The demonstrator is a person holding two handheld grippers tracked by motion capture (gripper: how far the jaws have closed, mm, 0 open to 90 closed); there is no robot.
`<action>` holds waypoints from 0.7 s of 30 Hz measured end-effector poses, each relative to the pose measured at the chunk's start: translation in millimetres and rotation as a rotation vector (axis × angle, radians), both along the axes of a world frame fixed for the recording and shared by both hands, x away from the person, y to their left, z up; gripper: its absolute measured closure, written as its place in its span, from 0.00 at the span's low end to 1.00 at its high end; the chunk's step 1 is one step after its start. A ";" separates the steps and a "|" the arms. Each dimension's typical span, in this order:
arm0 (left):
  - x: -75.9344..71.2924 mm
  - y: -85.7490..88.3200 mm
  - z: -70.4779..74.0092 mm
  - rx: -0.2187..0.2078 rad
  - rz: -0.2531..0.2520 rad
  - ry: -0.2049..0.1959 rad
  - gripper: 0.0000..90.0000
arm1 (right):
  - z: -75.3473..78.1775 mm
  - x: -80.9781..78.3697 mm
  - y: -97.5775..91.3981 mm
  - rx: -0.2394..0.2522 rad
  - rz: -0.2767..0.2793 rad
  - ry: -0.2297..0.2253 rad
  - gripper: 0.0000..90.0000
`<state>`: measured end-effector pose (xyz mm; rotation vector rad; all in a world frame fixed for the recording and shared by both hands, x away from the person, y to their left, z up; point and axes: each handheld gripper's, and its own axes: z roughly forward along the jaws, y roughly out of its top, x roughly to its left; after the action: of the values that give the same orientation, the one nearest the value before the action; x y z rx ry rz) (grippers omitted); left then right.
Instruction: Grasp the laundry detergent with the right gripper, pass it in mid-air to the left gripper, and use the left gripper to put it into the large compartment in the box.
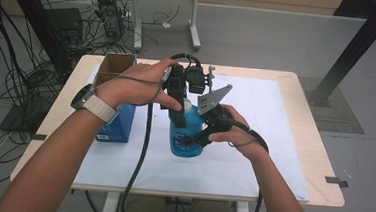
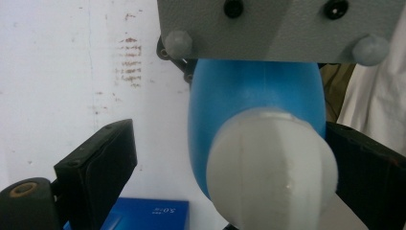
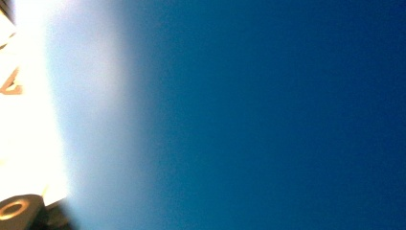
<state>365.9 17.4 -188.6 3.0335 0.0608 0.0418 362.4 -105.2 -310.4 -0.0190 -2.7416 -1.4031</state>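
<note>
Right gripper clamped on translucent blue plastic bottle's body | left gripper jaws spread around its white cap, not touching | risk: off-centre closing tips bottle toward blue carton beside it.

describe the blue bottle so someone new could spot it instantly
Start at the white mat covering the wooden table; near its middle, between the two hands, stands a blue bottle with a white cap. The right claw is clamped on its body. Unlike the blue box to its left, it is rounded and translucent, not square-edged.
</note>
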 end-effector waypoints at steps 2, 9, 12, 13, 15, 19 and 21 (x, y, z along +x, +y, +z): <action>-0.2 -1.0 -1.8 0.001 -0.002 0.003 0.10 | 0.0 -0.1 0.2 0.000 -0.001 -0.002 0.49; -0.3 -3.1 -8.1 0.003 -0.011 0.014 0.10 | 0.4 -1.3 0.9 0.000 0.002 -0.001 0.49; -0.2 -3.8 -11.4 0.008 -0.014 0.019 0.11 | 0.8 -1.9 1.1 0.001 0.002 0.003 0.49; 0.0 -3.9 -12.4 0.011 -0.016 0.022 0.11 | 1.1 -2.3 1.0 -0.001 0.001 0.005 0.49; 0.0 -3.8 -13.9 0.007 -0.015 0.023 0.11 | 1.2 -2.7 1.2 0.001 0.003 0.007 0.49; -0.3 -4.0 -13.8 0.004 -0.019 0.024 0.13 | 1.7 -2.6 1.4 0.008 0.006 0.005 0.49; -0.5 -4.2 -14.0 0.003 -0.024 0.024 0.13 | 1.7 -2.4 1.9 0.010 0.008 -0.004 0.49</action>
<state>365.4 13.1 -202.7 3.0371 0.0265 0.0031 360.0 -103.3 -308.7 -0.0050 -2.7347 -1.4171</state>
